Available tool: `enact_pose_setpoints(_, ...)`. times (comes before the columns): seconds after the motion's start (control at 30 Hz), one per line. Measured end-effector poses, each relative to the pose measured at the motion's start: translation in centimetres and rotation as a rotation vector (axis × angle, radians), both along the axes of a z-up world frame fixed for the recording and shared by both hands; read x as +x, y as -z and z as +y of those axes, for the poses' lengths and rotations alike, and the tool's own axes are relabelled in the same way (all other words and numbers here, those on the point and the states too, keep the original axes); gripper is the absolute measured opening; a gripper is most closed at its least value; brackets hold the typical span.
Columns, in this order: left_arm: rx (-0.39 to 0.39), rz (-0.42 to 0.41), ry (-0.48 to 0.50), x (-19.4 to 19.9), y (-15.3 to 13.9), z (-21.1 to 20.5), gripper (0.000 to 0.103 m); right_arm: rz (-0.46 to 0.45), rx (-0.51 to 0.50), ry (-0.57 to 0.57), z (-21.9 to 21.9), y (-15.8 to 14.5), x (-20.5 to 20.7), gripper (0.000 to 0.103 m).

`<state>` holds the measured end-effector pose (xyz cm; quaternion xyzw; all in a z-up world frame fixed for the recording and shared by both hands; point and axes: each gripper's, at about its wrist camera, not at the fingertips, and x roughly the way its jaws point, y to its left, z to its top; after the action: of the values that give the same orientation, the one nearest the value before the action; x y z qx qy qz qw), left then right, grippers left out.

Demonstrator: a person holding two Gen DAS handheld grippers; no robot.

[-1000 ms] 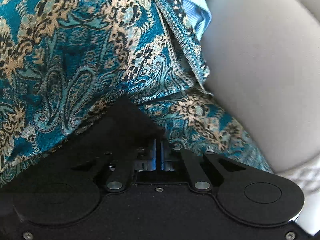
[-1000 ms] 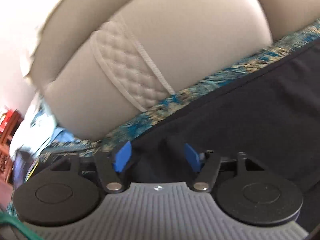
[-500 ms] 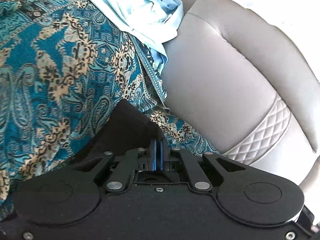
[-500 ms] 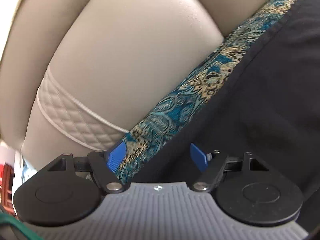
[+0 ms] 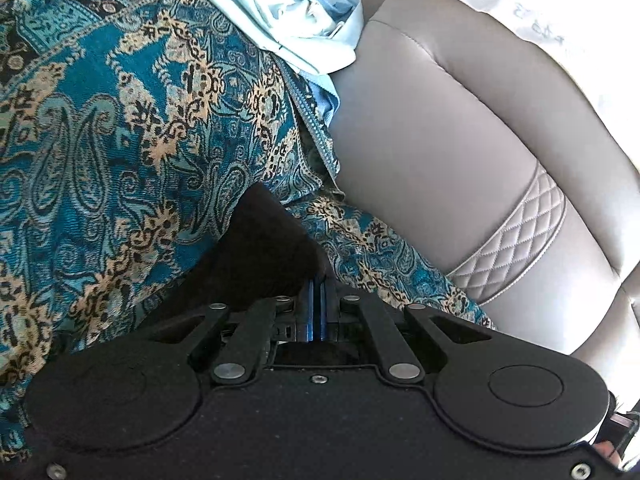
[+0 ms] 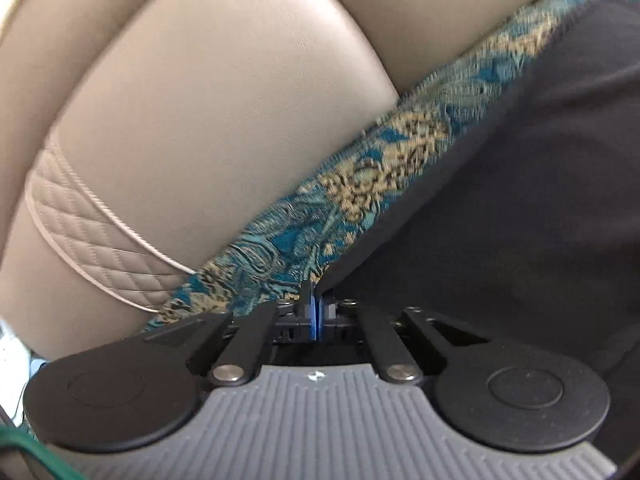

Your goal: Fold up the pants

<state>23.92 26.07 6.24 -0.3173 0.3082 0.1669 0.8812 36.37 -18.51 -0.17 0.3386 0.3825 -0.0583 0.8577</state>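
Observation:
The black pants (image 6: 500, 208) lie on a teal paisley throw (image 6: 360, 184) that covers a beige sofa. In the right wrist view my right gripper (image 6: 316, 304) is shut, its blue pads pinching the left edge of the pants where it meets the throw. In the left wrist view a raised corner of the black pants (image 5: 264, 252) stands just ahead of my left gripper (image 5: 318, 304), which is shut on that cloth. Most of the pants are hidden behind the left gripper's body.
The sofa's beige back cushion (image 5: 432, 152) with a quilted band (image 5: 520, 236) rises right of the throw (image 5: 120, 140). A crumpled light blue garment (image 5: 304, 16) lies at the top, partly on the throw. The same cushion (image 6: 224, 112) fills the right wrist view's upper left.
The right gripper's jaws went from wide open around the pants' edge to shut on it. The left gripper, shut throughout, lifted and pulled back with the black corner, showing more sofa and the blue garment.

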Motion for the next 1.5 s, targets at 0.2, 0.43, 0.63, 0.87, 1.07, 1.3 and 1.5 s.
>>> enact_pose_setpoints(0.2, 0.021, -0.021, -0.013, -4.0, -0.2, -1.1, 0.002, -0.194, -0.143, -0.055, 0.0, -3.1, -7.8, 0.003)
enact_pose_setpoints(0.43, 0.01, -0.008, -0.071, -11.1, 1.0, -1.7, 0.003, -0.286, -0.218, -0.066, -0.7, -2.3, -19.4, 0.003)
enact_pose_setpoints(0.63, 0.083, 0.076, -0.132, -15.6, 3.2, -2.5, 0.003, -0.266, -0.299, -0.113, 0.5, 0.9, -27.4, 0.003)
enact_pose_setpoints(0.87, 0.154, 0.146, -0.149, -18.0, 5.2, -3.2, 0.002, -0.249, -0.399, -0.179, 1.5, 3.1, -32.1, 0.003)
enact_pose_setpoints(1.07, 0.195, 0.199, -0.179, -19.3, 6.7, -2.5, 0.002, -0.229, -0.406, -0.168, 1.0, 4.1, -33.3, 0.003)
enact_pose_setpoints(1.3, 0.145, 0.07, -0.126, -20.8, 5.6, -1.7, 0.019, -0.24, -0.458, -0.197, 1.5, 4.4, -33.4, 0.003)
enact_pose_setpoints(1.5, 0.129, 0.097, -0.144, -17.8, 6.8, -1.0, 0.033, -0.252, -0.506, -0.22, 2.0, 4.5, -33.5, 0.003)
